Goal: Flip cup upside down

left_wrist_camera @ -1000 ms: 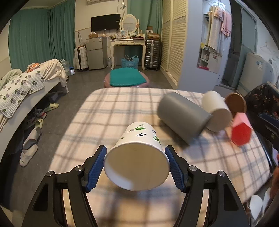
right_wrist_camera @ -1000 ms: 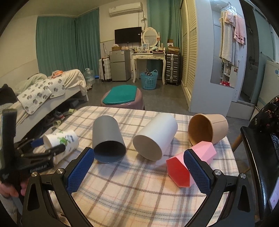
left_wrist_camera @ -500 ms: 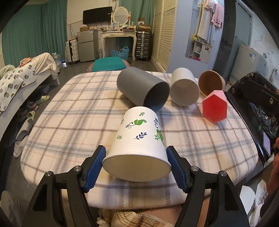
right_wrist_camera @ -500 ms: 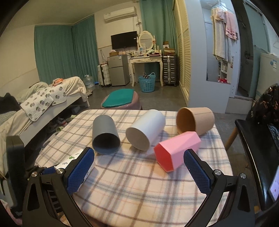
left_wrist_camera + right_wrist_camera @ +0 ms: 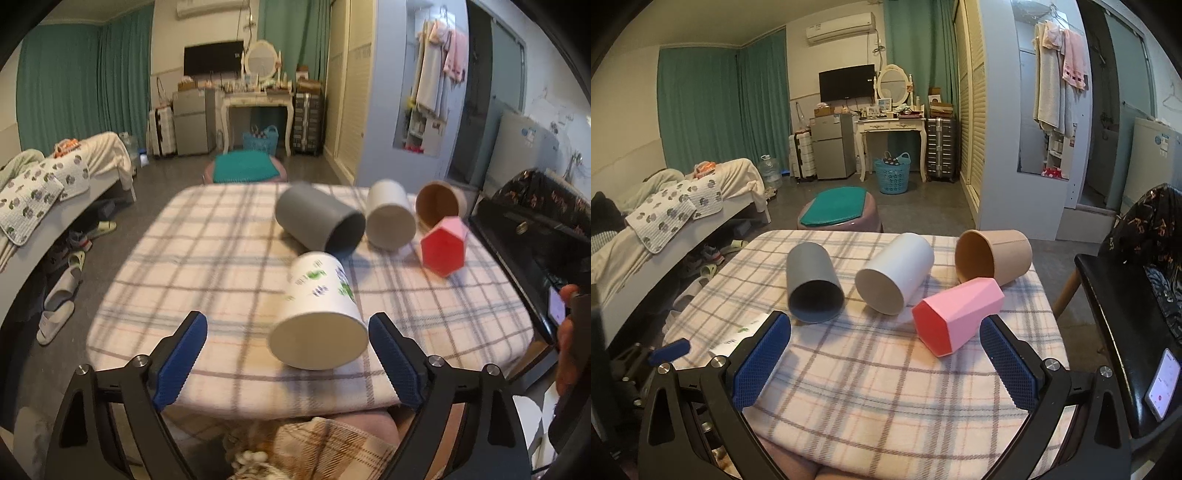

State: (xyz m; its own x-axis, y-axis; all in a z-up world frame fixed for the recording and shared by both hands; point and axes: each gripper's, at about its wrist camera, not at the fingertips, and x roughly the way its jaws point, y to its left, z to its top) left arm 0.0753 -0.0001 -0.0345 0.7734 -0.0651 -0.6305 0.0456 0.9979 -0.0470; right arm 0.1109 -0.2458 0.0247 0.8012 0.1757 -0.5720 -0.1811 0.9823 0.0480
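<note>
The left claw (image 5: 286,354) is spread wide, its blue pads well apart, and the white paper cup with green leaf print (image 5: 319,308) lies between them without touching either pad, nearer the right-hand pad than the left. The cup rests on its side on the plaid-covered worktop (image 5: 207,258), its mouth turned toward the camera and its base pointing away; its printing is smeared by motion blur. Beyond it four other cups lie on their sides in a loose row: a grey cup (image 5: 317,221), a white cup (image 5: 389,219), a tan paper cup (image 5: 439,206) and a pink faceted cup (image 5: 445,245), the pink one just in front of the tan one. The right claw (image 5: 882,360) also stands wide apart, gripping nothing, aimed at the same row with the pink faceted cup nearest its right pad. From the right wrist view only a sliver of the printed cup shows behind the claw's left pad.
</note>
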